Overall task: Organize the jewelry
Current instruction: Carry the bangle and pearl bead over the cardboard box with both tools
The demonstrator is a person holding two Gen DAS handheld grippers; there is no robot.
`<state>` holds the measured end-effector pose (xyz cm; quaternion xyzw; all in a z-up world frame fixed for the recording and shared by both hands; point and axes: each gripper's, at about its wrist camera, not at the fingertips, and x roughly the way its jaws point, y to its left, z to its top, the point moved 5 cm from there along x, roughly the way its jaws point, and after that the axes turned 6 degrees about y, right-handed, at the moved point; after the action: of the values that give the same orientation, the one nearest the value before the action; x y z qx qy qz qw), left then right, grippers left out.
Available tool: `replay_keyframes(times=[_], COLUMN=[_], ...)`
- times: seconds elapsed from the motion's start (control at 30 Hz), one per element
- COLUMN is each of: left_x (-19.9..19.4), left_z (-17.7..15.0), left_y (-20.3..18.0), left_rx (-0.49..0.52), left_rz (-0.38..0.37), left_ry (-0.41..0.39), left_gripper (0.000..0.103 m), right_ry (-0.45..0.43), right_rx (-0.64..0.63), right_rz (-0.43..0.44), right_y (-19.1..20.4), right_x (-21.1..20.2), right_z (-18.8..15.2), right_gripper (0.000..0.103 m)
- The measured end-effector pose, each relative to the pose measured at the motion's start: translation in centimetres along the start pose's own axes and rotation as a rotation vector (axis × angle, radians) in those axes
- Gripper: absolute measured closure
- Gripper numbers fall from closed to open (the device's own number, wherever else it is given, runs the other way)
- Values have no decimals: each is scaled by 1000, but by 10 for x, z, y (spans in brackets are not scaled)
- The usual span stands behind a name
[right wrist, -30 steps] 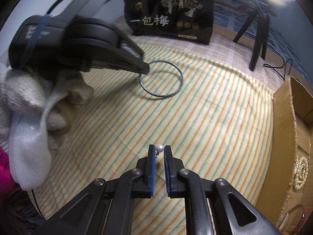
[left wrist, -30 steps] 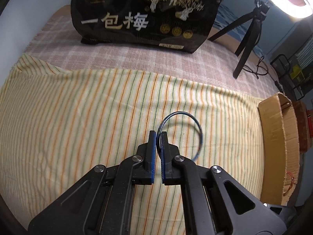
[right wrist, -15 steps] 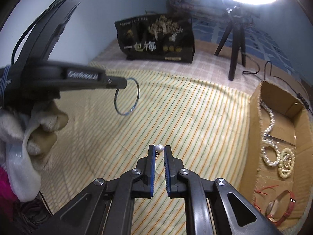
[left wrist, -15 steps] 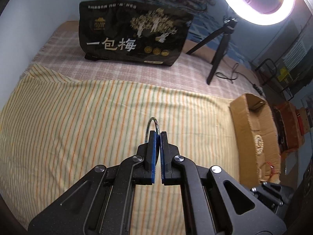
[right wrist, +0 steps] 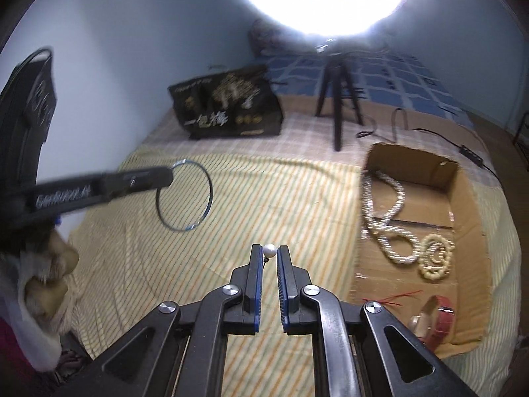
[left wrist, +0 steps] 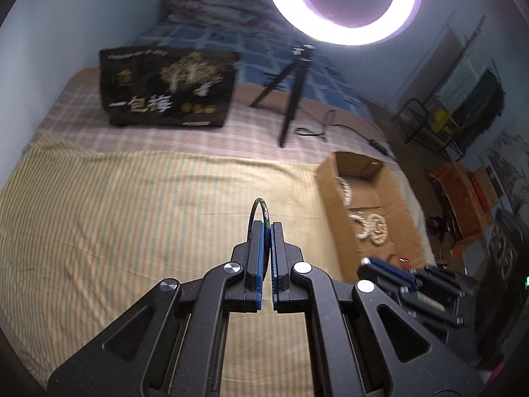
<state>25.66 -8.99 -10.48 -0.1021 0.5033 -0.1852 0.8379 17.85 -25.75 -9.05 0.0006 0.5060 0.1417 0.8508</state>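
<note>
My left gripper (left wrist: 267,225) is shut on a thin blue bangle (left wrist: 259,210), held edge-on in the air above the striped cloth. In the right wrist view the same bangle (right wrist: 209,195) hangs as a full ring from the left gripper (right wrist: 170,175). My right gripper (right wrist: 270,251) is shut on a small white pearl earring (right wrist: 269,250), also lifted. A shallow cardboard box (right wrist: 463,198) lies at the right, holding pearl necklaces (right wrist: 393,228), a coiled bead bracelet (right wrist: 436,258) and a red-strap watch (right wrist: 439,314).
A yellow striped cloth (left wrist: 132,218) covers the bed over a checked sheet. A black printed bag (left wrist: 168,96) stands at the back. A tripod (left wrist: 291,99) with a bright ring light (left wrist: 344,3) stands behind the box, with a cable trailing right.
Both grippers have risen well above the cloth and swung right, with the bangle and earring still held. The cardboard box and its contents have come further into view.
</note>
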Motion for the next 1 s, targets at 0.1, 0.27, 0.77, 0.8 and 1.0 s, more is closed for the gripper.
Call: replay_keyframes(times=[0.1, 0.27, 0.77, 0.8, 1.0], left_x=[-3, -2, 27, 30, 42], left_z=[-2, -5, -15, -15, -18], left_y=[-21, -53, -119, -124, -144], left_rx=[36, 81, 147, 150, 171], left_rz=[-27, -69, -147, -152, -165], left_ry=[-3, -2, 44, 48, 62], left_gripper=[102, 102, 102, 102, 102], right_ry=[-23, -46, -77, -77, -74], right_rx=[33, 96, 203, 206, 238], right_rz=[-11, -26, -55, -56, -58], right_y=[-18, -52, -128, -130, -152], right_x=[-11, -23, -30, -30, -21], right_z=[3, 8, 26, 27, 35], right_gripper=[97, 97, 97, 97, 97])
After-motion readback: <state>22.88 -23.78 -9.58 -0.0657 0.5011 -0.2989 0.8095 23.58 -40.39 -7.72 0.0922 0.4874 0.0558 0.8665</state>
